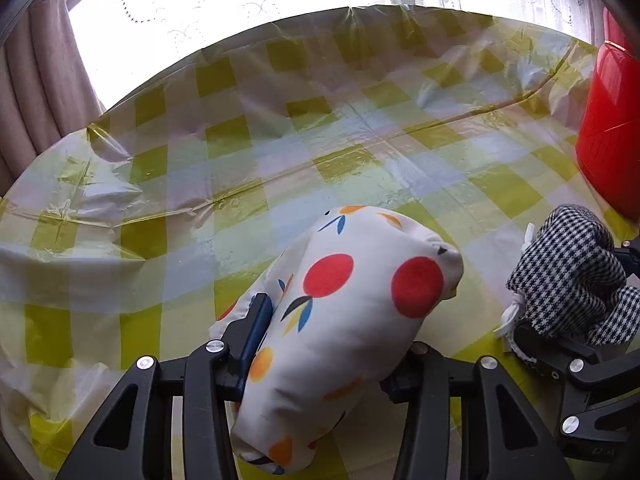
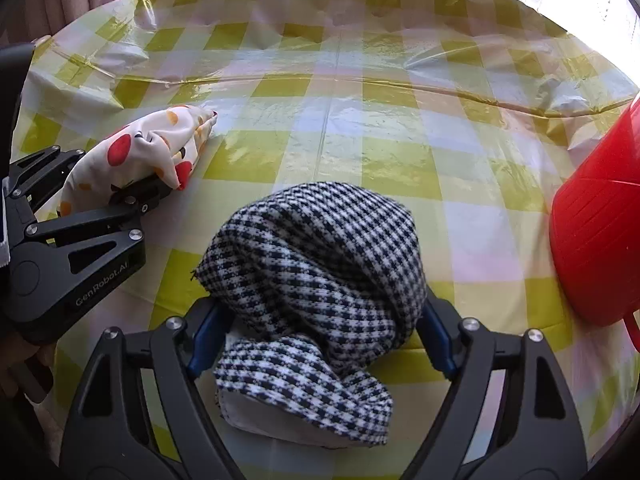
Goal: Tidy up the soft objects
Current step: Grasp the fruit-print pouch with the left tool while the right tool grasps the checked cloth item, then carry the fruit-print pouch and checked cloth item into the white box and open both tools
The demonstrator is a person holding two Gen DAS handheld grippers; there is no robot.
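My left gripper is shut on a white soft pouch printed with red and orange fruit, held just over the checked tablecloth. It also shows in the right wrist view, with the left gripper around it. My right gripper is shut on a black-and-white houndstooth soft pouch. That pouch also shows at the right of the left wrist view, with the right gripper below it.
A red plastic tub stands at the right on the table; it also shows in the left wrist view. The yellow-green checked plastic tablecloth is wrinkled. Curtains and a bright window lie beyond the table's far edge.
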